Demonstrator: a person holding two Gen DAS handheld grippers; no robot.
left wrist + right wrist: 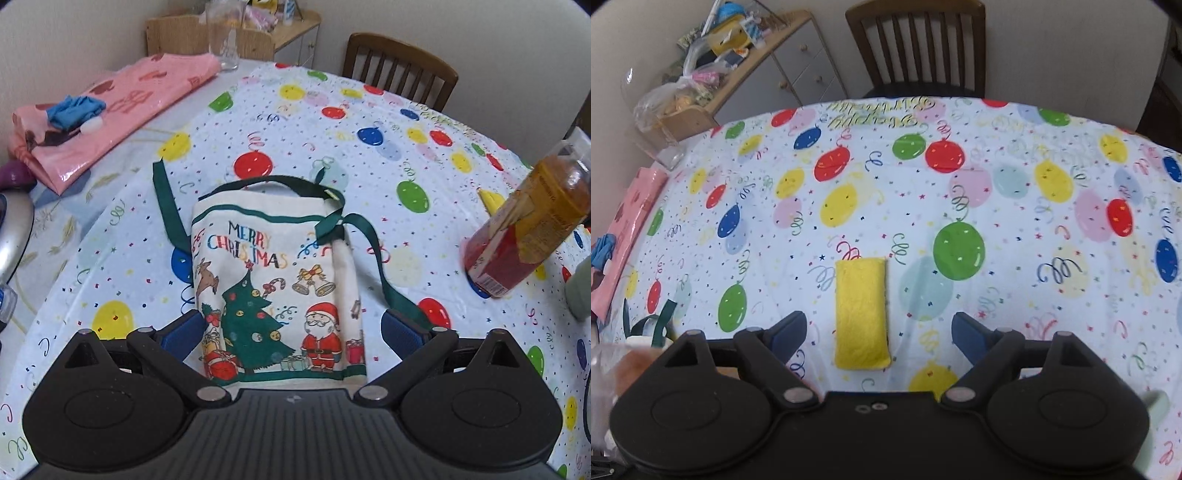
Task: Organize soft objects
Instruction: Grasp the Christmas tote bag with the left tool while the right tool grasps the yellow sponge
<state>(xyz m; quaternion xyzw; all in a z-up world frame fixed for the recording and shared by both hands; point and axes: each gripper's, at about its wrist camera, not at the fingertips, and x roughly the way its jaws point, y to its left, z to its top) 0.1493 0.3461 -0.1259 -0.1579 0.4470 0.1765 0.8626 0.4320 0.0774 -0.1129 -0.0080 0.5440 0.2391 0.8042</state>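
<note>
Covering the worktop, a balloon-print cloth shows "Happy Birthday" upside down. Folded apron, printed "MERRY CHRISTMAS", lies between the spread jaws of the left gripper. Bottle stands right of it. Yellow sponge lies between the right gripper jaws, parted, untouched.

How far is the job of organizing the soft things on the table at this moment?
Done: the Christmas apron already lies folded on the balloon tablecloth. In hand: nothing is gripped yet. The left gripper is open with the apron between its fingers, and the right gripper is open around the yellow cloth, touching neither. Left: gripping both and placing them; the blue cloth on the pink sheet is unfolded.
</note>
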